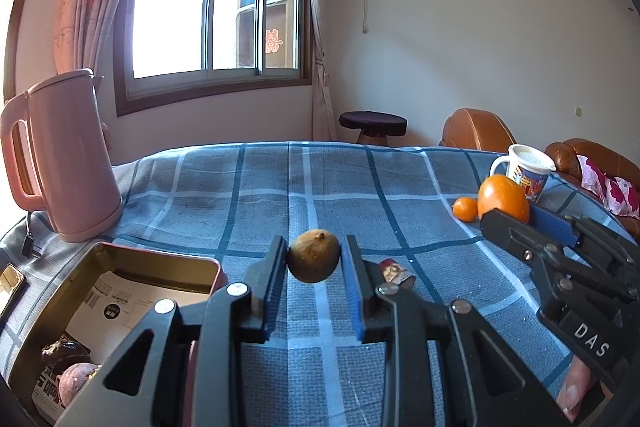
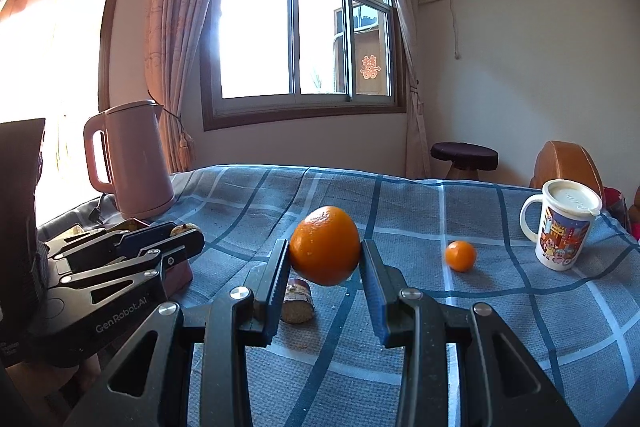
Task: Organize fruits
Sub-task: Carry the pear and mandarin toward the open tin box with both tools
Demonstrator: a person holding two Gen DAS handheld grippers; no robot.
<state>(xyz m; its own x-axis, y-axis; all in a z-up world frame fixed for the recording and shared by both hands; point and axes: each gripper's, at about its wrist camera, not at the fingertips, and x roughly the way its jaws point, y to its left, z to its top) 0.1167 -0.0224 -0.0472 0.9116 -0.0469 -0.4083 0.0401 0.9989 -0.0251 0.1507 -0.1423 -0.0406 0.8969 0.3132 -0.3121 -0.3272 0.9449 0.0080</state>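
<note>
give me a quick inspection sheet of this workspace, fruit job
surface: table under a blue plaid cloth, a few crumbs near the front
job's things: brown fruit and large orange both lifted; small orange on the cloth; open tin box with two dark round items inside
clutter: pink kettle, lidded mug, small wrapped snack, phone at the left edge
grippers: left claw shut on the brown fruit; right claw shut on the large orange
cables: kettle cord and plug beside the kettle
surroundings: window, curtains, stool, brown sofa, wall air conditioner
</note>
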